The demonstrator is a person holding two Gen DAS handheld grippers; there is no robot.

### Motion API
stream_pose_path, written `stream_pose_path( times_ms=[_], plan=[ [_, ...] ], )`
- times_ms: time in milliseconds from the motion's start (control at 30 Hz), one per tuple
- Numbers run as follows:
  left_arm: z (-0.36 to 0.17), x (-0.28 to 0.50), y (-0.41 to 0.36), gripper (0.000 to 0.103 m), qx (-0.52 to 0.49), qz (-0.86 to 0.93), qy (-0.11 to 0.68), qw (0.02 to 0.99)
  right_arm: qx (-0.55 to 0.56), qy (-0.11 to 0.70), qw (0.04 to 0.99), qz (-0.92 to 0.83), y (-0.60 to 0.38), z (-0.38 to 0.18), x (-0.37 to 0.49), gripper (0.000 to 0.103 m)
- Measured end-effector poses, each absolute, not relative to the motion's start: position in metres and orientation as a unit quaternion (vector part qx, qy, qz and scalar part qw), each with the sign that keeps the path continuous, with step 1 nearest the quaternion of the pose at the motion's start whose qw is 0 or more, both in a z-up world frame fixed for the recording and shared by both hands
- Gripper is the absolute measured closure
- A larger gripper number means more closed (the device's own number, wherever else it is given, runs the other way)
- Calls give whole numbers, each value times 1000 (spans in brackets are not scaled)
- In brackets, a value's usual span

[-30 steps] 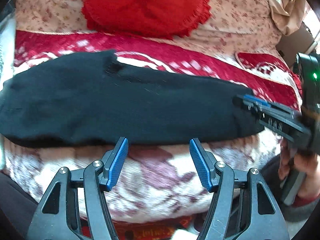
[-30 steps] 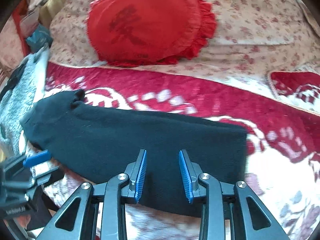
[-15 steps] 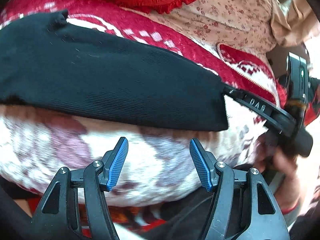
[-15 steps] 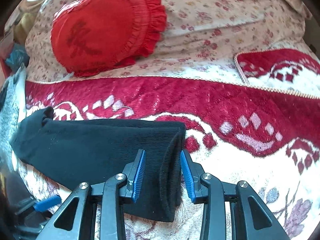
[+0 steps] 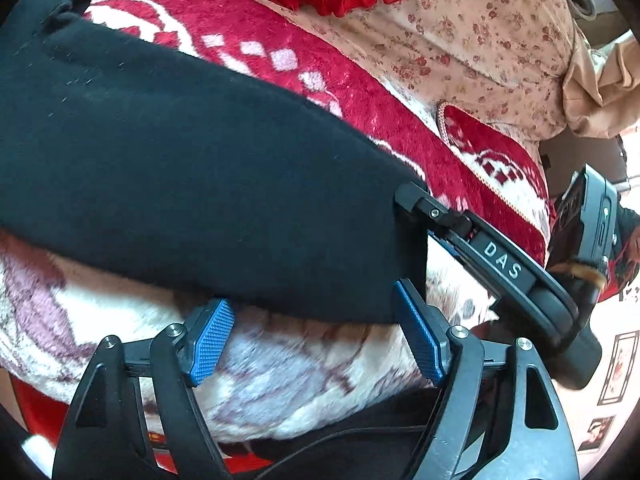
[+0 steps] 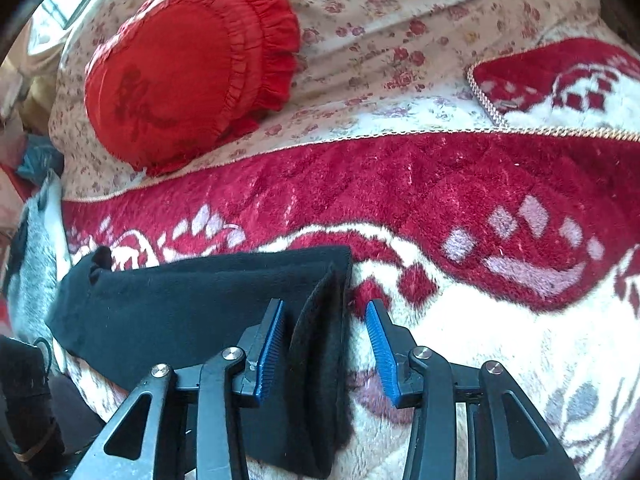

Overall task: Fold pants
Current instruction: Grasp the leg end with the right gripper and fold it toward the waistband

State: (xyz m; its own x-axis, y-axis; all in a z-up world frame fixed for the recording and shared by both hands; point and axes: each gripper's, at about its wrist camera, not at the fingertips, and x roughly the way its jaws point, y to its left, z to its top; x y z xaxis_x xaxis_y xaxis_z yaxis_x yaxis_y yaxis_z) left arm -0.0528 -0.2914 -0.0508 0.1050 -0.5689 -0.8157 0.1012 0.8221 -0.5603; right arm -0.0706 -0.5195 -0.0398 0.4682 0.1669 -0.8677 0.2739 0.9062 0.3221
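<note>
The black pants (image 5: 180, 184) lie folded lengthwise across the red and white blanket (image 5: 360, 92). My left gripper (image 5: 316, 336) is open, its blue pads at the near edge of the pants close to the leg end. My right gripper (image 6: 326, 350) is open, its jaws on either side of the raised cuff end of the pants (image 6: 200, 304). In the left wrist view the right gripper (image 5: 412, 208) reaches into the cuff end from the right.
A red round frilled cushion (image 6: 188, 72) rests on the floral bedding (image 6: 400, 24) behind the blanket. Beige cloth (image 5: 600, 80) lies at the far right. A grey garment (image 6: 32, 264) sits left of the pants.
My left gripper has moved forward and right to the pants' near edge by the cuff. My right gripper has shifted to the cuff end, which now stands between its jaws.
</note>
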Motion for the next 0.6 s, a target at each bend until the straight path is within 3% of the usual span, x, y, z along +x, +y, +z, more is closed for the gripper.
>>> stream_pose_path(
  times_ms=[200,233,300,333,400,500,600],
  plan=[
    [-53,-39,-298,27,-204,-226,625,719,236,505,830,-22,-527,-46,-67,59],
    [-54,-38,-299,31,-199,-225,624,722,237,503,831,-20,-526,-47,-67,58],
    [-57,-38,-302,53,-184,-223,624,726,218,505,835,-14,-523,-48,-65,59],
    [-58,-39,-301,57,-176,-223,624,728,212,504,837,-13,-521,-48,-64,65],
    [-60,-39,-294,70,-177,-226,625,726,219,499,838,6,-518,-48,-62,89],
    [-60,-37,-283,80,-191,-237,632,713,225,473,852,8,-516,-37,-67,91],
    [-45,-42,-273,84,-189,-254,623,715,231,445,865,27,-508,-12,-75,91]
  ],
)
